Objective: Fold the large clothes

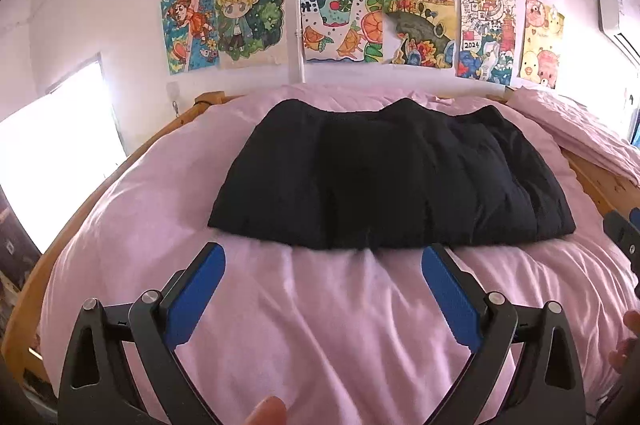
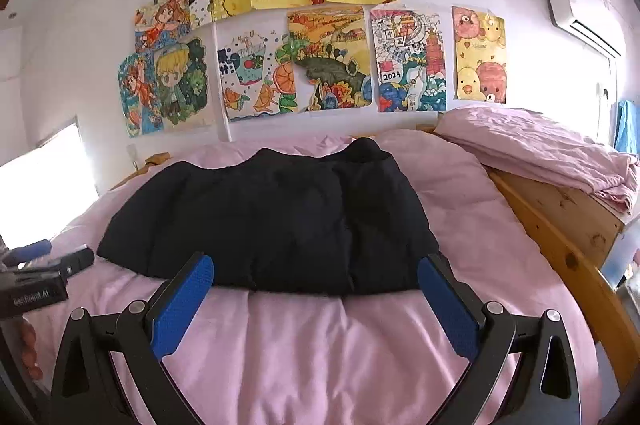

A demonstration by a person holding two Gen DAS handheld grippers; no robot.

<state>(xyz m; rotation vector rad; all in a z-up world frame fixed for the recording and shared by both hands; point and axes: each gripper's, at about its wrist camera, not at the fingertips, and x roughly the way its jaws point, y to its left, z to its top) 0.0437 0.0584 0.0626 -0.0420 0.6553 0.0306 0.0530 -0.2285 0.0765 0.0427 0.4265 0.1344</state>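
Both tongs are spread wide and empty. In the left wrist view the left tongs [image 1: 323, 257] fill the lower frame; in the right wrist view the right tongs [image 2: 316, 269] do the same. Just beyond both sets of tips lies the dark folded garment [image 1: 384, 181] — a broad bundle mid-frame on the pink bed [image 1: 320, 325], its long axis running left to right. Neither hand looks clearly nearer — its near edge faces both.

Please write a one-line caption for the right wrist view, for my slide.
Open right gripper poised empty above pink bedding, before a folded black garment.
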